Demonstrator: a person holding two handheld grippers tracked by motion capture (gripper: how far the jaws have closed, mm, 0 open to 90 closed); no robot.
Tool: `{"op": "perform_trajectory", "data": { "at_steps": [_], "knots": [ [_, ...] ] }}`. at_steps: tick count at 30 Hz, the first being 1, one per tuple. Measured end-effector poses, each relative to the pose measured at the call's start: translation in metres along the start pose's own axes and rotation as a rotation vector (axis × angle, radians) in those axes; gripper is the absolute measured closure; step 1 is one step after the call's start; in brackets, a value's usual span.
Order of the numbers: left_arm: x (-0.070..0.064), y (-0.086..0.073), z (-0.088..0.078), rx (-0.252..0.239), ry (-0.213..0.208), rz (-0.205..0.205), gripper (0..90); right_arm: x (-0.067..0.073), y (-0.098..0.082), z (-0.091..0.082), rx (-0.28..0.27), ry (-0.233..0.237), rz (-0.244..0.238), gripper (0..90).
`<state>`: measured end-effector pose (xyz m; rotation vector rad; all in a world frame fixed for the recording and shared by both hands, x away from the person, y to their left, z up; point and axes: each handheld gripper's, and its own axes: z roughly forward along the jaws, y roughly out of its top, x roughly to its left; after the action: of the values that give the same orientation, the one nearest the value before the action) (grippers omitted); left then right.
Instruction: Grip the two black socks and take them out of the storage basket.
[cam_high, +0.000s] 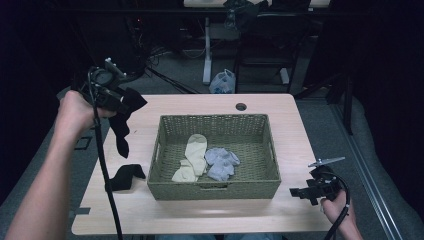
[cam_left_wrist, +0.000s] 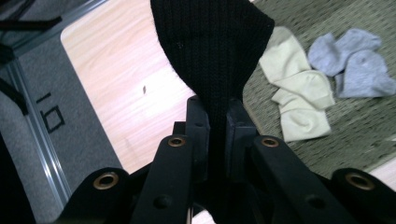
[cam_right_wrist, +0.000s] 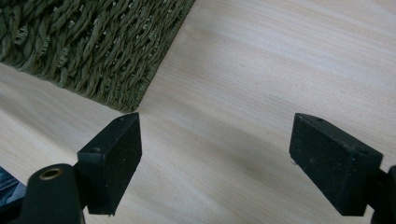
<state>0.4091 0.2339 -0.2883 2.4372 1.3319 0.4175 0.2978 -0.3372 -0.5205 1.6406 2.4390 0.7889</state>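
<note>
High view: left tool (cam_high: 116, 98) is lifted over the table's (cam_high: 280, 107) left edge w/ a black sock (cam_high: 122, 125) hanging limp from it, a 2nd black sock (cam_high: 125, 176) lies on the table just left of the woven basket (cam_high: 215, 190), which holds cream socks (cam_high: 194, 157) and grey socks (cam_high: 221, 163); right tool (cam_high: 306, 192) sits low by the basket's near-right corner. Left gripper view: jaws clamped on the sock's knit near 1 end, so it's soft, light and floppy, prob best pinched at a bunched fold. Right gripper view: jaws spread wide, nothing between, bare table below.

Olive woven basket (cam_high: 215, 187), cream socks (cam_high: 192, 157), grey socks (cam_high: 221, 162), black sock (cam_high: 122, 125)
</note>
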Motion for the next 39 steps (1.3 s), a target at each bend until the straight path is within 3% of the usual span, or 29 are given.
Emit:
{"op": "perform_trajectory", "data": {
  "at_steps": [6, 16, 25, 28, 39],
  "knots": [
    [0.008, -0.013, 0.011, 0.012, 0.003, -0.030, 83.1, 0.000, 0.000, 0.000, -0.002, -0.002, 0.001, 16.8],
    [0.017, -0.042, 0.053, 0.059, -0.014, -0.078, 82.9, 0.000, 0.000, 0.000, 0.002, 0.000, -0.002, 16.7],
    [0.019, -0.061, 0.085, 0.088, -0.029, -0.115, 82.8, 0.000, 0.000, 0.001, 0.005, -0.002, -0.006, 16.7],
    [0.018, -0.070, 0.105, 0.115, -0.039, -0.132, 82.8, 0.000, 0.000, 0.000, 0.006, -0.005, -0.003, 16.6],
    [0.016, -0.094, 0.148, 0.173, -0.071, -0.192, 82.6, 0.000, 0.000, 0.001, 0.003, -0.003, -0.004, 16.6]
  ]
}}
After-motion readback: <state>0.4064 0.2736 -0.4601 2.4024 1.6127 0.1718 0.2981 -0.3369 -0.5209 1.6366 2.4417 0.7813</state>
